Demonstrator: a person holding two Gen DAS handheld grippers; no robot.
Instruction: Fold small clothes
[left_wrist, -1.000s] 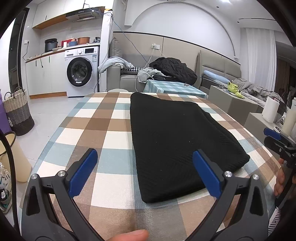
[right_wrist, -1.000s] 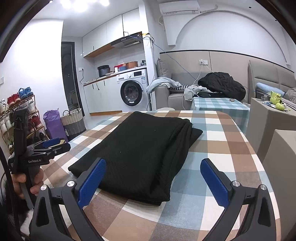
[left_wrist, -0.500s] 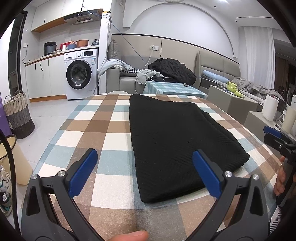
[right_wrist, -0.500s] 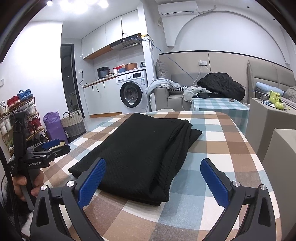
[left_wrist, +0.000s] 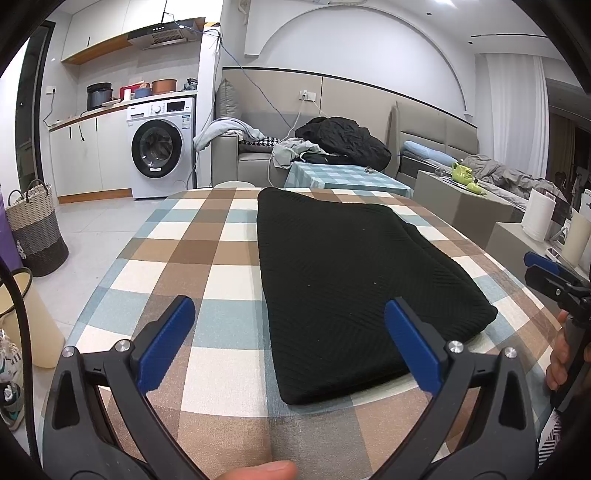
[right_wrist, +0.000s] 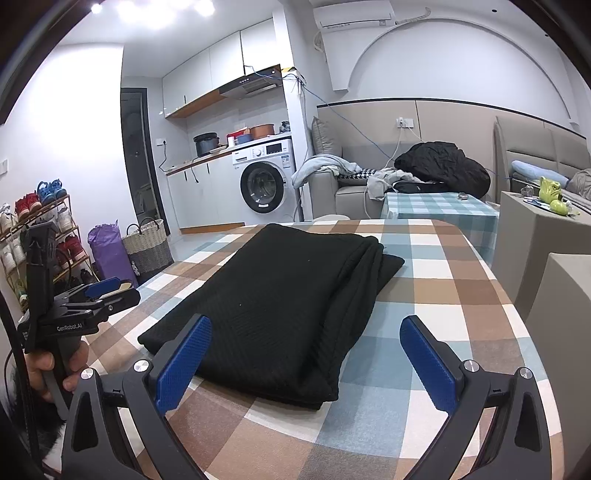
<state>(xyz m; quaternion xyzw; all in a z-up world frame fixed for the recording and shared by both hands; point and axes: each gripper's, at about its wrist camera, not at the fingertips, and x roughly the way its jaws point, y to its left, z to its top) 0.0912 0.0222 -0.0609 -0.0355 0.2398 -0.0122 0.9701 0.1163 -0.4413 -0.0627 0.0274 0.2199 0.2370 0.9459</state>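
**Black garment lies folded on checked table**

While both tools hover at the near edge of the table, the left gripper and the right gripper each hold their blue fingers spread wide, gripping nothing. Just beyond the fingertips, the folded black garment lies flat on the table's brown, blue and white cloth, its layered edge toward the right gripper. Past the garment stands a smaller checked side table, and farther back a washing machine and a sofa piled with clothes.
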